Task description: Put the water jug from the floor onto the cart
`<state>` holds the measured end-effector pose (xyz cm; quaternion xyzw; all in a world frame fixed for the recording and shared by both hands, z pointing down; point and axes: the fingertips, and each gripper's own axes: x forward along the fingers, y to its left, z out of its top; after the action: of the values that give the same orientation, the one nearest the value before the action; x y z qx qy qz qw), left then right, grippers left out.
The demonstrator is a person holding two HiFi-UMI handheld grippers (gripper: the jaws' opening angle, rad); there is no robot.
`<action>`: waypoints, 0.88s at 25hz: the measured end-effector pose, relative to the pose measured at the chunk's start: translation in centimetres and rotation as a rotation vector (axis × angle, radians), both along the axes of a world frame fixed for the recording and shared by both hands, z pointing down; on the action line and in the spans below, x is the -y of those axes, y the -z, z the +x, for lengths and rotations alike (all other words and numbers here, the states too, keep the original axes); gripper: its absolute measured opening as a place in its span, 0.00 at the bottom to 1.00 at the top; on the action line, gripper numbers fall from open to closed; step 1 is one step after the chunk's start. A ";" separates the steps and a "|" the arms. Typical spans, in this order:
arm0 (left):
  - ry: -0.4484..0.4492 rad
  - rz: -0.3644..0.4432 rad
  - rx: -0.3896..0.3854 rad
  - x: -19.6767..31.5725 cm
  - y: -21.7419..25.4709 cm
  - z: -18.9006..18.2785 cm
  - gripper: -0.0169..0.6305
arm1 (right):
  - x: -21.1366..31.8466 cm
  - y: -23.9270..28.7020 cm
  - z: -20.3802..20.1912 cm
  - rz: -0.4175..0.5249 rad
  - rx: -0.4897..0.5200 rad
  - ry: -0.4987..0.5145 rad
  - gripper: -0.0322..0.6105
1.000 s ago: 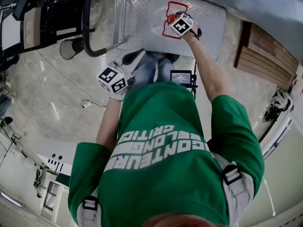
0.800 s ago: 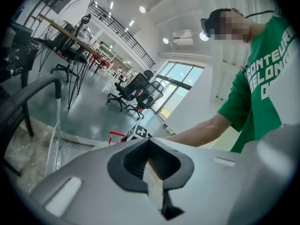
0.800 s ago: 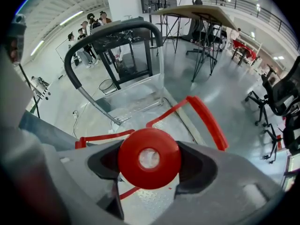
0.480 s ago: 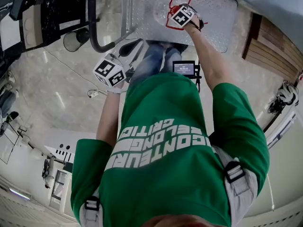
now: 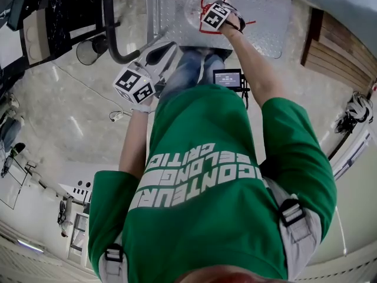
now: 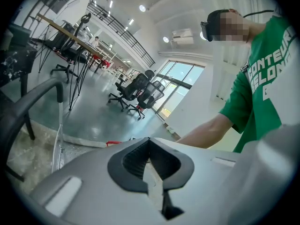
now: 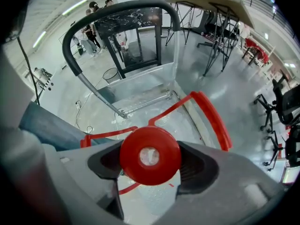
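The water jug (image 5: 207,5) is clear with a red cap (image 7: 150,154) and a red carrying frame (image 7: 213,118). It is over the cart's checker-plate deck (image 5: 265,13), and whether it rests there is hidden. My right gripper (image 7: 151,161) is shut on the red cap, one jaw on each side; its marker cube (image 5: 215,15) shows at the top of the head view. The cart's black push handle (image 7: 119,11) arches behind the jug. My left gripper (image 6: 150,156) is shut with nothing in it and hangs beside the person's legs, left of the cart (image 5: 136,84).
A dark round bin (image 5: 89,49) stands on the floor left of the cart handle (image 5: 112,37). A small screen (image 5: 227,78) hangs at the person's waist. Wooden slats (image 5: 341,58) lie at the right. Office chairs (image 6: 138,90) and desks fill the hall beyond.
My right gripper has shifted a little left and farther over the deck with the jug cap in it. The left gripper has drifted slightly up and left.
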<state>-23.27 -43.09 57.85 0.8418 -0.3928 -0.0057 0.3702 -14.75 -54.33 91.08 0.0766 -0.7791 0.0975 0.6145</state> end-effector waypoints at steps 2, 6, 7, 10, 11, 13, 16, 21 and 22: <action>-0.008 0.007 0.001 0.1 0.2 0.2 0.03 | 0.1 0.6 0.1 -0.017 0.009 -0.022 0.52; -0.031 0.028 0.005 0.2 0.5 1.4 0.03 | 0.4 3.2 0.7 -0.007 0.050 -0.032 0.52; -0.037 0.036 0.006 0.2 0.7 1.9 0.03 | 0.6 4.1 1.0 0.005 0.068 -0.032 0.52; -0.063 0.062 0.007 0.5 1.4 3.8 0.03 | 1.3 7.3 2.8 0.034 0.122 -0.056 0.52; -0.073 0.071 0.009 0.7 1.7 4.5 0.03 | 1.6 8.5 3.7 0.048 0.138 -0.069 0.52; -0.098 0.091 0.016 1.1 2.3 5.9 0.03 | 2.5 10.9 5.6 0.083 0.170 -0.094 0.52; -0.131 0.120 0.022 1.7 3.2 7.8 0.03 | 3.4 15.2 8.8 0.146 0.214 -0.134 0.39; -0.166 0.170 0.037 3.0 4.7 10.2 0.03 | 4.0 24.2 13.9 0.262 0.342 -0.221 0.07; -0.169 0.179 0.040 3.1 5.0 10.6 0.03 | 3.8 25.9 14.8 0.275 0.372 -0.238 0.04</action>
<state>-12.64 -46.24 52.85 0.9015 -0.3256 0.0073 0.2850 0.10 -58.10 65.17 0.2311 -0.8703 0.0746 0.4285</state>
